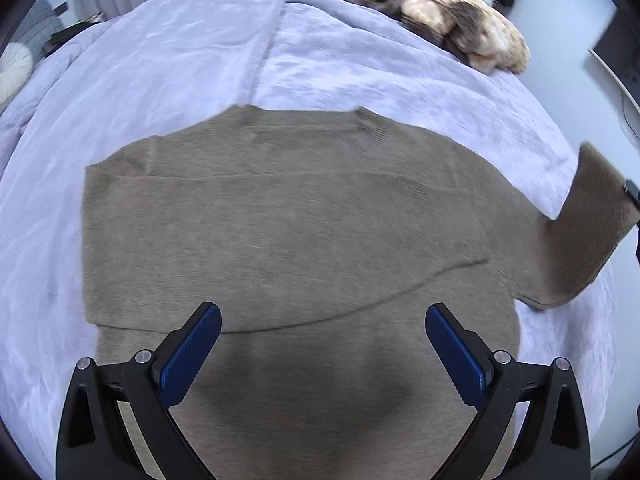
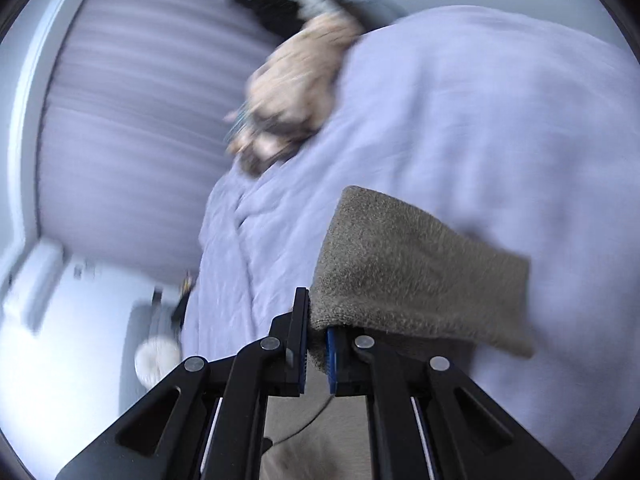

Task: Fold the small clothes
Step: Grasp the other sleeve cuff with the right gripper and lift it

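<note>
**A:** How far along are you with this one?

**B:** About partway, by the look of it. Your brown sweater (image 1: 280, 220) lies flat on the lavender blanket (image 1: 180, 60) over the bed, neck band at the far edge. On the left of the left-wrist view one sleeve is already folded in across the body, leaving a straight side edge. The other sleeve (image 1: 592, 224) isn't folded yet; it's lifted off the bed out at the right.

**A:** And the tools?

**B:** Your right tool (image 2: 316, 354) is pinched tight on that sleeve's cuff (image 2: 400, 264), fabric caught between the blue pads. Your left tool (image 1: 323, 344) is spread wide over the lower body of the sweater, with nothing between its fingers.

**A:** What's left, then?

**B:** I'd say you lay that sleeve across the body, then fold the hem up toward the neck.

**A:** How does the knit look?

**B:** Soft and fuzzy, mostly smooth, with one long curved crease across the lower half. There's a furry tan-and-dark pile (image 1: 452, 20) at the far end of the bed, well apart from the sweater.
</note>
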Tool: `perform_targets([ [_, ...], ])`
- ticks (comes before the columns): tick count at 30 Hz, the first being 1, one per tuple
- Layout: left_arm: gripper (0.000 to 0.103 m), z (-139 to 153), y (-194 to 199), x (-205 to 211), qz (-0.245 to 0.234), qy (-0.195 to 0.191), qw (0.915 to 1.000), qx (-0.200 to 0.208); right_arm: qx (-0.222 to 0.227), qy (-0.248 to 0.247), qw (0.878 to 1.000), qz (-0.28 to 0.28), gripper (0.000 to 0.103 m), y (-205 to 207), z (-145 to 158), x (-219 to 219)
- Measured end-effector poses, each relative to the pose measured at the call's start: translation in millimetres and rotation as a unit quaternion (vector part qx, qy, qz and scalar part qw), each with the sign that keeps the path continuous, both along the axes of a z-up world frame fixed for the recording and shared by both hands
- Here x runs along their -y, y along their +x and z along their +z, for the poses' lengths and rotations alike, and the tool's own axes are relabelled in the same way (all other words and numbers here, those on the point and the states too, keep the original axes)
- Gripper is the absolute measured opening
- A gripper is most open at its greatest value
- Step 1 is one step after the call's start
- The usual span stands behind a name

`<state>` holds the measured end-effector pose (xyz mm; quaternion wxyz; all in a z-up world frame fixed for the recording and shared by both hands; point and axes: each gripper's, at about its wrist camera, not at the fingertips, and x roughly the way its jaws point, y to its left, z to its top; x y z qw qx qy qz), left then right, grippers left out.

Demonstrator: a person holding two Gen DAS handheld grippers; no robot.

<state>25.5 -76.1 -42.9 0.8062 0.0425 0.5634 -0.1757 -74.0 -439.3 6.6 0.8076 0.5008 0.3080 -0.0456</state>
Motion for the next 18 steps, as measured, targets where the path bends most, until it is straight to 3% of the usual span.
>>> perform_targets([
  [5, 0.102, -6, 15, -48, 0.042, 0.007, 0.9991, 0.006, -0.016, -0.071, 0.984, 0.16, 0.008, 97, 2, -106],
  [9, 0.103, -17, 23, -81, 0.073, 0.011, 0.9973, 0.003, -0.064, -0.07, 0.965, 0.243, 0.008, 145, -45, -185],
  [13, 0.103, -27, 29, -102, 0.087, 0.009, 0.9961, -0.002, -0.148, -0.05, 0.952, 0.263, 0.015, 168, -105, -224],
  [15, 0.103, -29, 31, -112, 0.091, -0.001, 0.9959, -0.003, -0.177, -0.013, 0.956, 0.235, 0.035, 170, -121, -218],
  [17, 0.103, -29, 35, -121, 0.095, -0.03, 0.995, -0.007, -0.167, 0.022, 0.967, 0.193, 0.061, 157, -119, -207],
  [18, 0.102, -30, 38, -126, 0.097, -0.056, 0.9936, -0.013, -0.157, 0.029, 0.974, 0.163, 0.061, 148, -116, -200],
])
